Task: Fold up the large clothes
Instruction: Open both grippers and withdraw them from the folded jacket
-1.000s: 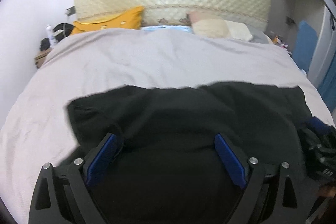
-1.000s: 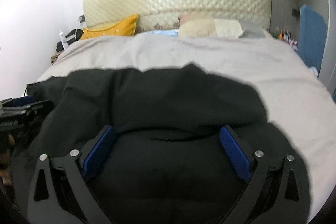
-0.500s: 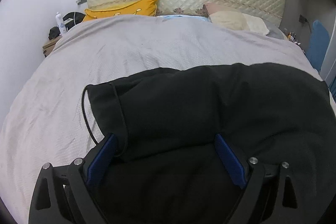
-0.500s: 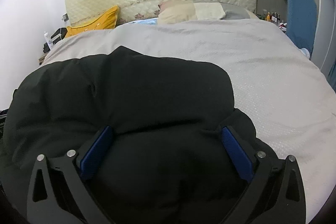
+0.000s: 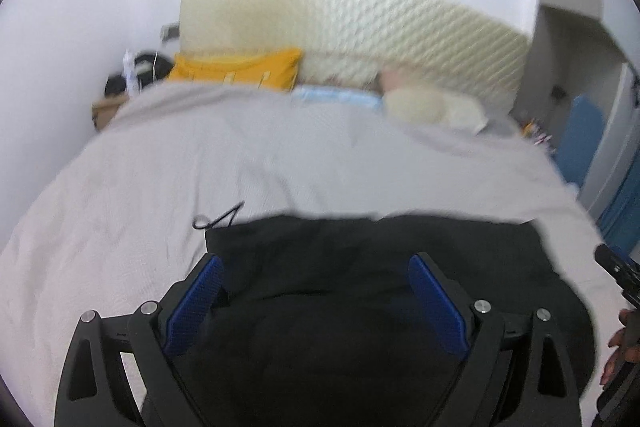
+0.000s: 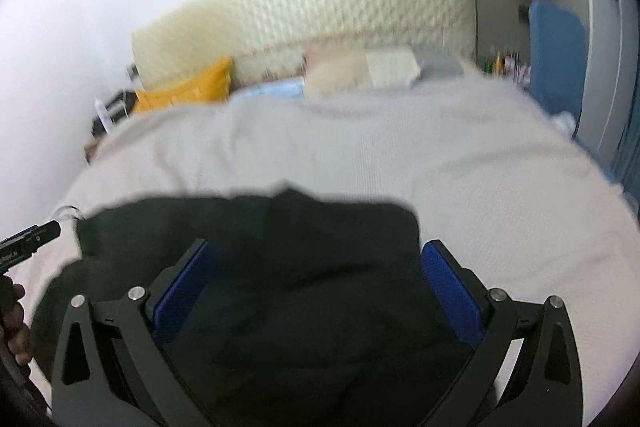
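across the lower middle of both frames lay the black garment [image 5: 360, 267] [image 6: 260, 259], spread on the grey bedspread [image 5: 280, 155] [image 6: 360, 147] of the bed, its far edge running roughly level across each picture. a thin black drawstring [image 5: 218, 219] curled off its upper left corner onto the spread in the left wrist view. the left hand-held gripper [image 5: 316, 291] stood wide, its blue pads [image 5: 196, 303] well apart with dark cloth filling the space between them; whether the cloth touched the pads could not be told. the right hand-held gripper [image 6: 320, 287] was likewise wide, blue pads [image 6: 452, 291] apart over the garment, near its right edge. each view caught the other tool at its margin, at lower right of the left view and at left of the right view. beyond the garment, in the upper part of the frames, a yellow pillow [image 5: 240, 69] [image 6: 188, 87], a pale blue cloth [image 5: 336, 97] and cream pillows [image 5: 432, 105] [image 6: 360, 71] sat against the quilted cream headboard [image 5: 360, 27] [image 6: 320, 11]. both pictures were blurred.
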A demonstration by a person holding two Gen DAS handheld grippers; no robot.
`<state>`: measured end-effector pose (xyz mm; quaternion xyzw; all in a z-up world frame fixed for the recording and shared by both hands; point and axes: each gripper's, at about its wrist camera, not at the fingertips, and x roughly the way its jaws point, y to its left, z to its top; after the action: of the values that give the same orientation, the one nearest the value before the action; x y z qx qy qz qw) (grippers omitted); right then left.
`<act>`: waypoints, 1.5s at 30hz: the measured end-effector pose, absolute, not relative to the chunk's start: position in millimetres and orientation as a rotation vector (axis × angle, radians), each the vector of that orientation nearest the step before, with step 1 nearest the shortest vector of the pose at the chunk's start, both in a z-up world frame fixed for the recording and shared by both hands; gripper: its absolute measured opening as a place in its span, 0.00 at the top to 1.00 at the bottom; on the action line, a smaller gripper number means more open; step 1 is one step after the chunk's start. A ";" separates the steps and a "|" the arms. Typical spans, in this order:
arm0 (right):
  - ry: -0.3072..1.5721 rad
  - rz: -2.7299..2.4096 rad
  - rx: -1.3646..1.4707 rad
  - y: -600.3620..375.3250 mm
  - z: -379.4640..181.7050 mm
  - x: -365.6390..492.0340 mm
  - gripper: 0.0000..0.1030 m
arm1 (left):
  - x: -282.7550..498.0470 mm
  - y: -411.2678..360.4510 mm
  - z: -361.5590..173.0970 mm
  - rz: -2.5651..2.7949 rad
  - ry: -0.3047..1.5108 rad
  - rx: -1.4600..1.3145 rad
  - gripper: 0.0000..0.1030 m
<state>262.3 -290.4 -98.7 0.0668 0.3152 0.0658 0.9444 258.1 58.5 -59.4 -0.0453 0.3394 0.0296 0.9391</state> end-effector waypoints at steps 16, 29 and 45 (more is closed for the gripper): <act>0.384 0.207 0.104 -269.5 49.2 98.5 0.00 | 96.0 -10.9 65.6 0.018 0.509 -0.037 0.08; 0.236 0.244 0.093 -252.8 89.5 -18.7 0.00 | -7.8 -16.8 116.5 0.012 0.336 -0.005 0.08; 0.306 0.241 0.084 -237.6 34.5 -73.3 0.00 | -42.8 -8.5 58.6 0.008 0.460 -0.025 0.08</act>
<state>-73.3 -237.6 34.5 0.0418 0.1519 0.1199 0.9802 -42.8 -8.5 58.6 -0.0123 0.2278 0.0040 0.9736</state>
